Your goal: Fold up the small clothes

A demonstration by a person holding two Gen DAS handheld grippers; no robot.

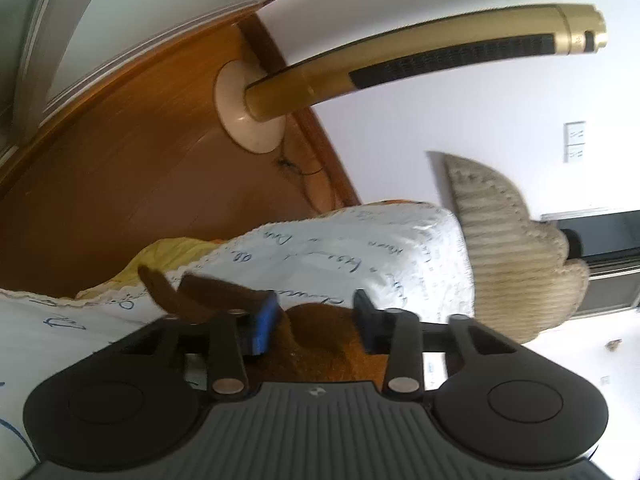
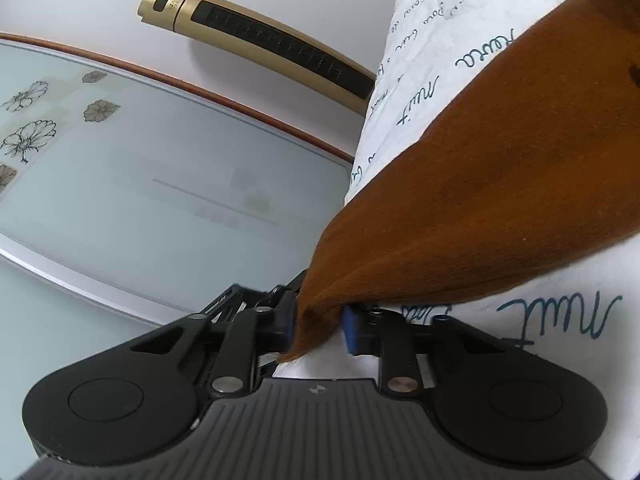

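Brown garment (image 2: pixel 492 168): knit fabric, lies spread across the bed cover; one corner is drawn to a point at the near edge of the bed.
Right tongs (image 2: pixel 318 330): clenched on that brown corner; cloth fills the gap between the blue pads (image 2: pixel 349 330), and the fabric runs taut from the grip up and to the right.
Left tongs (image 1: pixel 314 320): jaws narrowed with brown fabric between them; the picture is blurred, so whether the pads press on the cloth cannot be told.
Bed cover (image 2: pixel 404 80): white quilted fabric with blue handwritten script; carries the garment.
Second garment (image 1: pixel 508 248): beige ribbed knit, hangs at the far right of the left wrist view, apart from the brown one.
Surroundings: gold tower fan (image 1: pixel 420 60) on a round base, wooden floor (image 1: pixel 120 160), white wall.
Progress (judgement): early stage. No completed fold is visible; the brown garment is only gripped at its edges.
Remaining (judgement): carry the gripped edge over, lay it flat, then fold the beige item.
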